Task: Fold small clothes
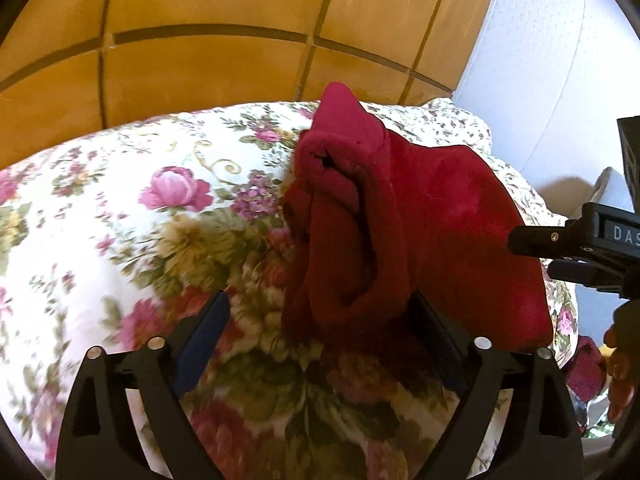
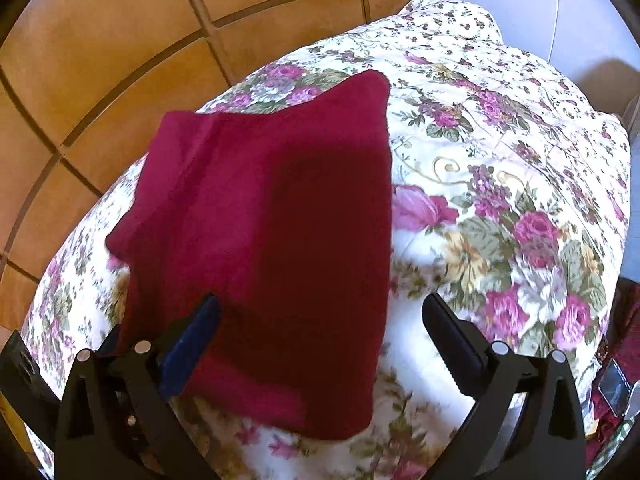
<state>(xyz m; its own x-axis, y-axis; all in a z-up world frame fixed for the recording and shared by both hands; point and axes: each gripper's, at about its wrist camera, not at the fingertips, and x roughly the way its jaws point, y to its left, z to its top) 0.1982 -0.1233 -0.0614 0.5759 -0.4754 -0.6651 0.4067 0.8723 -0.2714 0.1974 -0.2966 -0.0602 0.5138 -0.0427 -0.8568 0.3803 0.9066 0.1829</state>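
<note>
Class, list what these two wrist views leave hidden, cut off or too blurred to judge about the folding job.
- Left wrist view: the dark red folded knit garment has its near edge hidden behind the left gripper.
- Left wrist view: the right gripper is cut off by the frame edge.
- Right wrist view: the items at the right edge are cut off and unidentifiable.
- Both views: the near floral bedcover is blurred.

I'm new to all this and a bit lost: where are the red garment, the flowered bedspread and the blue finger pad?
Red garment [image 2: 280,240]: right wrist view, its flat folded middle.
Flowered bedspread [image 2: 500,184]: right wrist view, a bare patch.
Blue finger pad [image 2: 192,344]: right wrist view, its face.
</note>
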